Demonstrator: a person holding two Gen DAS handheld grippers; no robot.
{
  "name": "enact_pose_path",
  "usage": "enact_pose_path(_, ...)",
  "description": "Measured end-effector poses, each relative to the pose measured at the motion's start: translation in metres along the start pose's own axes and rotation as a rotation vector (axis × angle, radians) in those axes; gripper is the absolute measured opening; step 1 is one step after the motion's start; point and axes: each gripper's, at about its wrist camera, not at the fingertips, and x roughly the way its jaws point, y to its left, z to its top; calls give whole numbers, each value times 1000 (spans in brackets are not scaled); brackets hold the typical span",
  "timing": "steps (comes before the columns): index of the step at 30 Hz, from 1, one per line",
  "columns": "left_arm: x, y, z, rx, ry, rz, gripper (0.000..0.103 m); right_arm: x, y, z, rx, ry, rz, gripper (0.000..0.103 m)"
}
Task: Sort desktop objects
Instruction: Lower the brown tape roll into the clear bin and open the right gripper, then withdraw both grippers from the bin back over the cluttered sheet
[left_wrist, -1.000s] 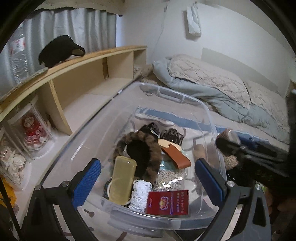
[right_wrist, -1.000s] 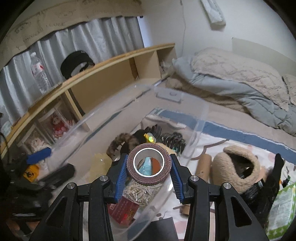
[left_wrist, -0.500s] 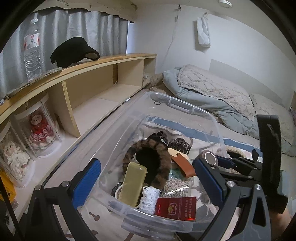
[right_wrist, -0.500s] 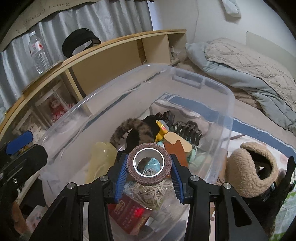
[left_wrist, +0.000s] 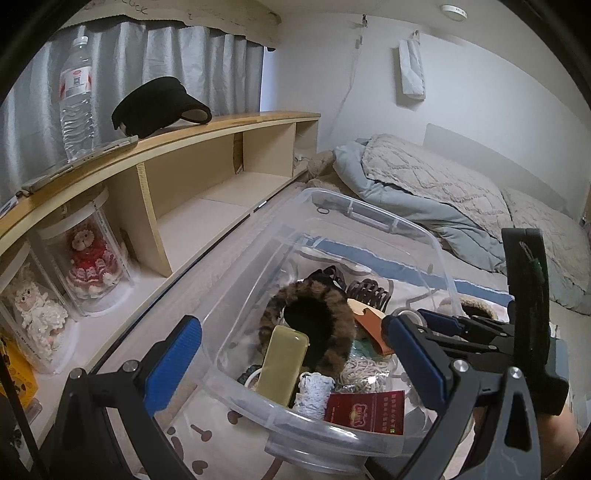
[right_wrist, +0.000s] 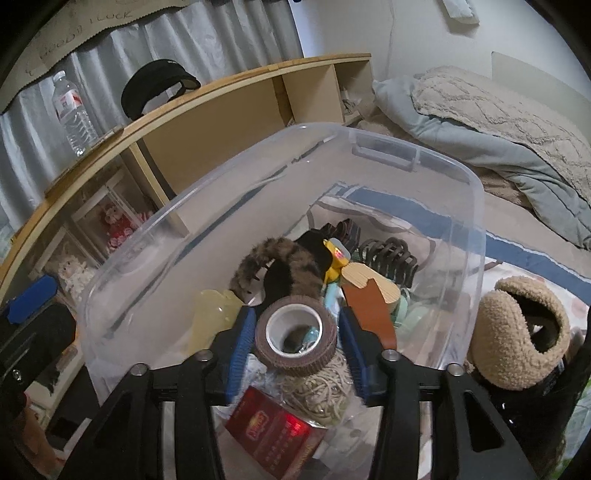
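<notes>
Now your right gripper has just been opening around the tape roll over the part-filled bin; the earmuffs remain outside

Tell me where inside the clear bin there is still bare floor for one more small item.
Bare floor shows in the clear bin along its far wall and its left wall, beside the furry headband. The near half is crowded: red packet, string bundle, yellow case, lace roll.
</notes>
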Motion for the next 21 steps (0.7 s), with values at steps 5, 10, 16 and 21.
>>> enact_pose_path(5,-1,5,-1,2,-4,6,102,-3,-1,2,16,-26,-3,79)
enact_pose_path(10,-4,9,1,-12,-6,1,102,-8,-8,3,53,-45,15,79)
enact_pose_path(16,-8,8,0,-12,-8,-5,102,-17,-9,1,54,-85,14,79)
enact_pose_path(21,-14,5,0,-8,-17,-6,102,-30,-7,-1,32,-145,31,93)
